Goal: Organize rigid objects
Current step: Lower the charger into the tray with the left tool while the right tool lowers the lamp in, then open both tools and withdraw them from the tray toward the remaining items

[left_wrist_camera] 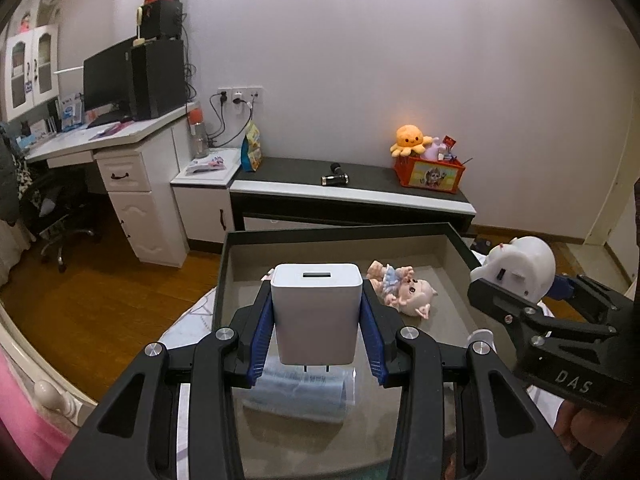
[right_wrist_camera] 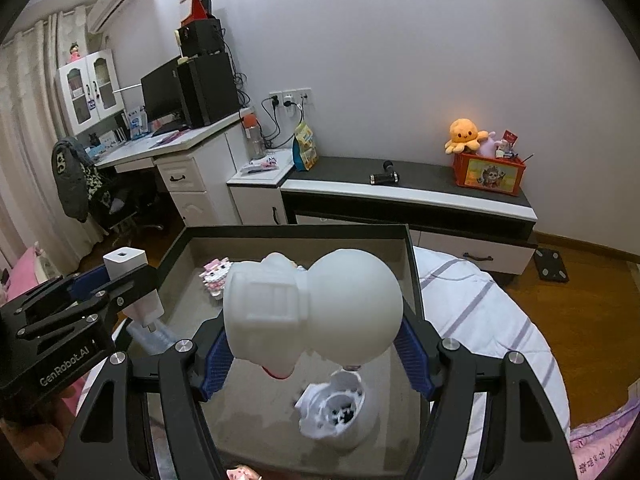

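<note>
Both grippers loaded above the grey tray (left_wrist_camera: pixel 456 240): left gripper (left_wrist_camera: pixel 317 320) clamps a white USB charger (left_wrist_camera: pixel 317 312), right gripper (right_wrist_camera: pixel 312 344) clamps a white figurine (right_wrist_camera: pixel 312 312).

Readable text: "DAS" on the right gripper body in the left view, "GenRobot.AI" on the left gripper body in the right view. One charger, boxy, smooth, one slot on its far face, two prongs pointing back between the blue pads (left_wrist_camera: pixel 261 332) pressed on its sides. One figurine, matte white, round head plus blocky body, lying sideways between the right fingers. Below the left fingers one clear plastic packet (left_wrist_camera: pixel 298 392); below the right fingers one white hollow toy piece (right_wrist_camera: pixel 336 408). Beyond the left fingertips one small doll (left_wrist_camera: pixel 404 290) on the tray floor. Far off, an orange octopus plush (left_wrist_camera: pixel 408 140) beside one red box (left_wrist_camera: pixel 430 174).
</note>
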Demonstrator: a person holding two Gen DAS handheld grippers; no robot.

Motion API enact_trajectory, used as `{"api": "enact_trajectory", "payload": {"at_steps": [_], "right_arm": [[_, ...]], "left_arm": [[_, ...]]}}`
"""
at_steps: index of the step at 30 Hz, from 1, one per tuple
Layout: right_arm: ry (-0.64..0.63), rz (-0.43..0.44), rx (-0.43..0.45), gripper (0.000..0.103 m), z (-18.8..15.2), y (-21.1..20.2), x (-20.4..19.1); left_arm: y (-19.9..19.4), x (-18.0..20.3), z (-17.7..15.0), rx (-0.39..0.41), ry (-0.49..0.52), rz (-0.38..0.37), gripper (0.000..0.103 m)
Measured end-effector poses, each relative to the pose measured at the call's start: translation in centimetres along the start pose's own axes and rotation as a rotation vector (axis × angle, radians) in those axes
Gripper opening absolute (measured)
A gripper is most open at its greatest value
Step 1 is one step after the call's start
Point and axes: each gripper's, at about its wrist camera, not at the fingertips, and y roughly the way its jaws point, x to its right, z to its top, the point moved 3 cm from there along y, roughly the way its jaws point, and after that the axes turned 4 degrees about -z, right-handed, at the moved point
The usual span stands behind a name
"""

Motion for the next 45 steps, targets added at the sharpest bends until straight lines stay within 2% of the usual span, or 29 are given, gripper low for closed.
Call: {"api": "enact_trajectory", "payload": {"at_steps": [7, 9, 10, 11, 13, 19, 31, 45], "right_arm": [[0.012, -0.009, -0.037, 0.072, -0.2, 2.0, 0.3], [0.011, -0.012, -0.046, 0.072, -0.3, 2.2, 0.3], [0.009, -0.011, -0.049, 0.080, -0.4, 2.2, 0.2], [0.011, -0.013, -0.048, 0.084, -0.4, 2.1, 0.2], [0.014, -0.025, -0.046, 0.085, -0.3, 1.8, 0.3], [0.038, -0.052, -0.022, 0.085, -0.1, -0.1, 0.3], [0.061, -0.065, 0.080, 0.085, -0.9, -7.9, -0.4], [0.079, -0.074, 0.139, 0.085, -5.4, -15.4, 0.2]], "left_arm": [[2.1, 0.0, 0.2, -0.033, 0.008, 0.024, 0.042], [1.9, -0.1, 0.2, -0.027, 0.010, 0.040, 0.057], [1.6, -0.2, 0.2, -0.016, 0.009, 0.047, 0.076], [1.3, -0.2, 0.2, -0.004, 0.009, 0.056, 0.090], [0.0, -0.6, 0.4, 0.043, 0.009, 0.080, 0.103], [-3.0, -1.0, 0.4, 0.085, 0.003, 0.093, 0.103], [-9.6, -1.6, -2.5, 0.113, -0.028, 0.102, 0.103], [-15.1, -0.5, -7.4, 0.101, -0.054, 0.075, 0.103]]}}
